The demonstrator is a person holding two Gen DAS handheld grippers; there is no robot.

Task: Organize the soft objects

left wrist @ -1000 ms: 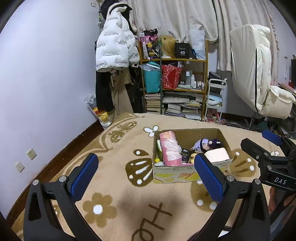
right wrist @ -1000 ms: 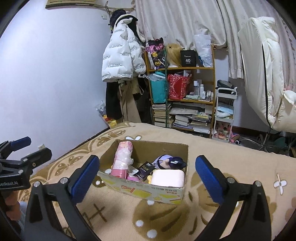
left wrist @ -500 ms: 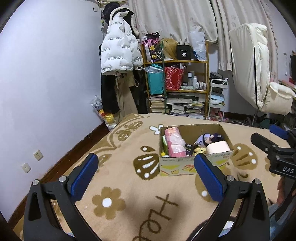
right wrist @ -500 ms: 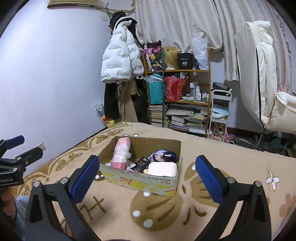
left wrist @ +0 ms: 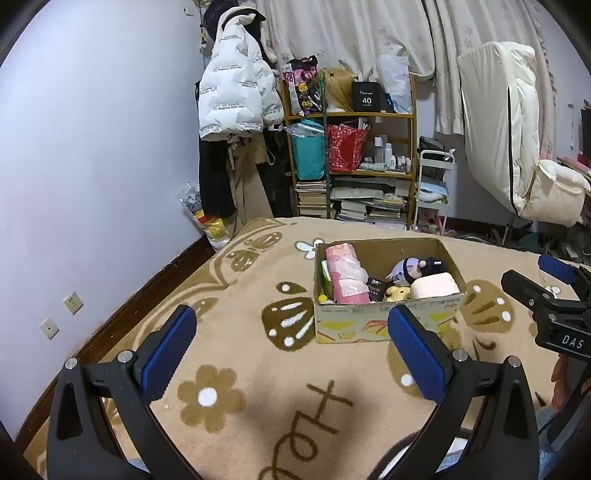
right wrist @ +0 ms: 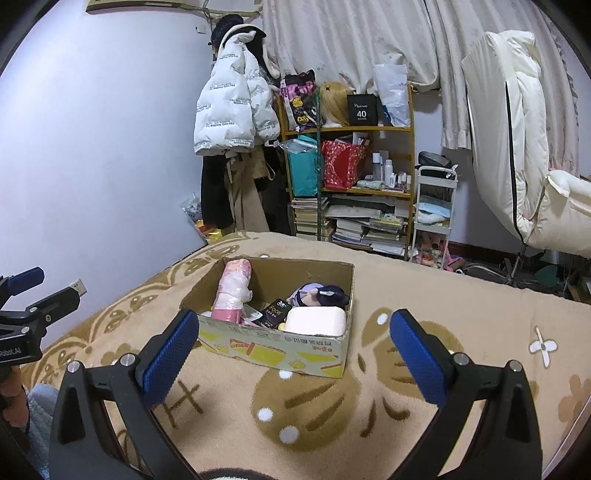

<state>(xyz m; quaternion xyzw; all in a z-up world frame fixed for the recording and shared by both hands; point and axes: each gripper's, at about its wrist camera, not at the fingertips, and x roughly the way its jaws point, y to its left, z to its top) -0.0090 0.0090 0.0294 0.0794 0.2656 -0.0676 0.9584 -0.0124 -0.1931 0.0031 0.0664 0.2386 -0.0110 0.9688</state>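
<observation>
The cardboard box [left wrist: 384, 325] of soft toys is sitting ahead of both grippers; the left gripper [left wrist: 291, 354] and right gripper [right wrist: 291, 358] are gaping wide, holding nothing; bare blanket [left wrist: 240, 354] is lying all around.

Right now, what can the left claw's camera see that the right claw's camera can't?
Only the left wrist view shows the yellow plush and the green packet inside the cardboard box, plus two wall sockets. Only the right wrist view shows the picture frame's bottom edge high on the wall. Both show the box, the pink wrapped roll, the purple-haired doll, the bookshelf and the white puffer jacket.
</observation>
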